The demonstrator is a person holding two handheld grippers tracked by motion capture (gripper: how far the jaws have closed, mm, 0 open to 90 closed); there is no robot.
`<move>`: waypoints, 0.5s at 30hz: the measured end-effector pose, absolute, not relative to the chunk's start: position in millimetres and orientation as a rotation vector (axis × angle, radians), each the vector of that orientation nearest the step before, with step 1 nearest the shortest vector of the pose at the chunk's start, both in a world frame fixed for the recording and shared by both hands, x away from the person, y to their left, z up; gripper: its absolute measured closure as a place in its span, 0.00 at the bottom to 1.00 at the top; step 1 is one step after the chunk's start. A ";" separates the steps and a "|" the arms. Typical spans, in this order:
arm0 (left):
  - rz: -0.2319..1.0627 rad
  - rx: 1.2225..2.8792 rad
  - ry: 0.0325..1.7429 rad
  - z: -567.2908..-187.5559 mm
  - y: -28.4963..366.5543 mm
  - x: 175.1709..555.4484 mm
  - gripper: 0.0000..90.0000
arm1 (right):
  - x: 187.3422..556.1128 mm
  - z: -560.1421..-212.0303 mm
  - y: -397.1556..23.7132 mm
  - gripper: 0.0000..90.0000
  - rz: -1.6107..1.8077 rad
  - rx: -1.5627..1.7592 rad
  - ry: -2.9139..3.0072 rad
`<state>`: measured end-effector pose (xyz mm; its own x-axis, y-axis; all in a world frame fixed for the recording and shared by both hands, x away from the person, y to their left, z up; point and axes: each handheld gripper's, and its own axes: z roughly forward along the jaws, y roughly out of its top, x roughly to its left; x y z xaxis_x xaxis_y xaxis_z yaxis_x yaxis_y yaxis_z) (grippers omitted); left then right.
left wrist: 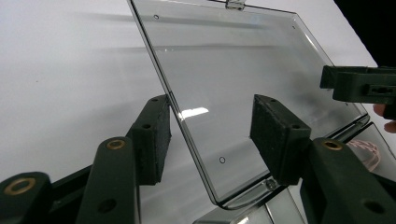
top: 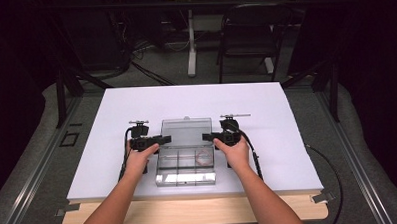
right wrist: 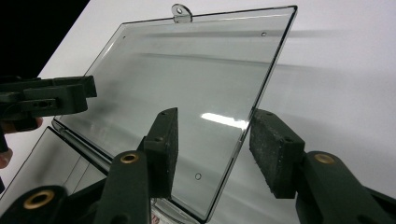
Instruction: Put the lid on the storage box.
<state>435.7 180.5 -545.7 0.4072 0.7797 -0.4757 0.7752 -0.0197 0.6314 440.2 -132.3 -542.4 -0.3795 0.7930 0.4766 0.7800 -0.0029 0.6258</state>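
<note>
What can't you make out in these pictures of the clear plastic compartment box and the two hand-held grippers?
- The coiled reddish item in the clear plastic compartment box: too small in the high view, cut off by the right edge in the left gripper view.
- Contents of the other compartments: too small and glare-washed in the high view.
- Whether the left hand-held gripper and right hand-held gripper touch the transparent hinged lid: its edges sit between open jaws; contact is unclear.
</note>
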 end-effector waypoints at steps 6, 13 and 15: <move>0.015 1.772 1.350 -545.0 180.3 435.1 0.54 | 440.1 -542.3 -132.3 0.59 1.368 1.739 2.206; 0.032 1.771 1.344 -542.9 180.5 433.8 0.56 | 439.1 -540.2 -132.9 0.59 1.377 1.728 2.207; 0.039 1.774 1.339 -542.3 181.2 433.7 0.58 | 438.7 -539.7 -132.4 0.59 1.383 1.724 2.198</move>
